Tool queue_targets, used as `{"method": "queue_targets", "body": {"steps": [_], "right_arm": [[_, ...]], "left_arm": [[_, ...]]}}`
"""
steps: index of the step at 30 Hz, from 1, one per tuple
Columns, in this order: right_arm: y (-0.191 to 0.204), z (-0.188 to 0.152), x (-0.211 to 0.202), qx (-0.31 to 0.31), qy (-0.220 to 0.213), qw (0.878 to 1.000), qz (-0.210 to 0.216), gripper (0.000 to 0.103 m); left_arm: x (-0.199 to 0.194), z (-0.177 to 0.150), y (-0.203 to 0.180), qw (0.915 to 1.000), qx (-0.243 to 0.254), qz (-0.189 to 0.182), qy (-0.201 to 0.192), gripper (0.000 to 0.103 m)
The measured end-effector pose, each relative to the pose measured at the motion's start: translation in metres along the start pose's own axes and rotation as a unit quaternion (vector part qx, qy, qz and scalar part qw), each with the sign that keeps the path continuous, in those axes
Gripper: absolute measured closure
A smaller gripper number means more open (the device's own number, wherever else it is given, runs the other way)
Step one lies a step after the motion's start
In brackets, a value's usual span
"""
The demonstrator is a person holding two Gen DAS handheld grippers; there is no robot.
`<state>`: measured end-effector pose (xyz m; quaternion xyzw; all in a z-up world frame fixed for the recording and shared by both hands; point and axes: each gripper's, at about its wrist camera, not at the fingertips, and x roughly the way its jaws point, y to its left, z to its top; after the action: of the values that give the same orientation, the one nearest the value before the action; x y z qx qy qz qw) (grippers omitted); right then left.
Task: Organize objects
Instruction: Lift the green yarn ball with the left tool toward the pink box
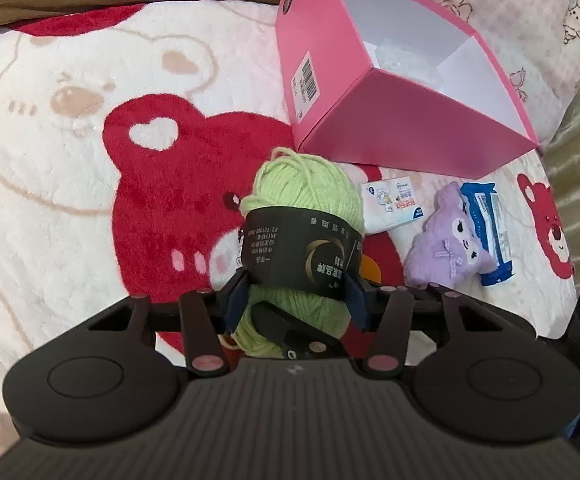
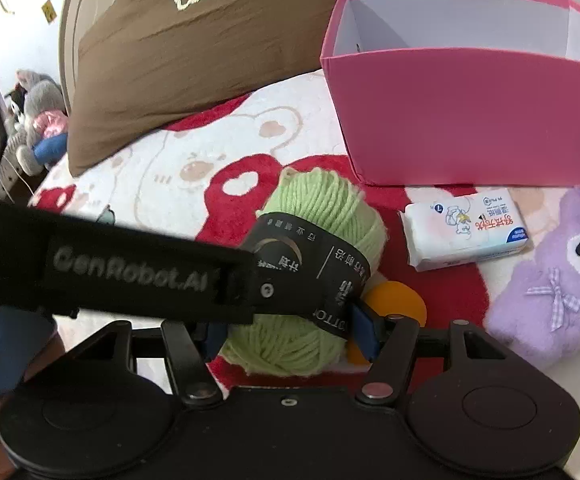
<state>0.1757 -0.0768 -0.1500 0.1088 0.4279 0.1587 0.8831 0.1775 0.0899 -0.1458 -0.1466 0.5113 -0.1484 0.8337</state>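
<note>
A light green yarn ball [image 1: 306,192] with a black paper band lies on a bear-print blanket [image 1: 70,120]. In the left wrist view my left gripper [image 1: 295,302] is shut on the yarn ball, its blue pads pressing the band from both sides. In the right wrist view my right gripper [image 2: 290,334] also holds the yarn ball [image 2: 322,208], one blue pad on each side. A black finger of the left gripper [image 2: 250,280] crosses in from the left and touches the band. The open pink box [image 1: 370,120] stands just beyond the yarn.
Right of the yarn lie a white tissue pack [image 2: 466,228], a purple plush [image 2: 562,272] and a blue packet [image 1: 490,228]. An orange disc [image 2: 402,296] peeks from under the yarn. A brown pillow [image 2: 190,60] sits behind, with soft toys [image 2: 38,120] at the far left.
</note>
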Motion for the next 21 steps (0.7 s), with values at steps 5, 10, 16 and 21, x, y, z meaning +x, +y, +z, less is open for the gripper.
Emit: {"method": "queue_targets", "body": {"steps": [5,10,16,21], "right_arm": [[0.008,-0.002,0.0,-0.025,-0.003,1.0,-0.013,0.036],[0.01,-0.004,-0.008,-0.033,-0.014,0.999,-0.024,0.036],[0.015,-0.006,-0.026,-0.046,-0.03,0.998,-0.034,0.037],[0.019,-0.005,-0.039,-0.063,-0.039,0.996,-0.047,0.036]], "left_arm": [[-0.002,-0.004,-0.005,1.0,0.008,0.006,-0.001,0.053],[-0.011,-0.01,-0.012,0.9996,0.014,-0.008,-0.022,0.053],[-0.023,-0.018,-0.017,0.999,0.006,-0.021,-0.039,0.053],[-0.033,-0.015,-0.021,0.9981,0.011,-0.043,-0.042,0.053]]}}
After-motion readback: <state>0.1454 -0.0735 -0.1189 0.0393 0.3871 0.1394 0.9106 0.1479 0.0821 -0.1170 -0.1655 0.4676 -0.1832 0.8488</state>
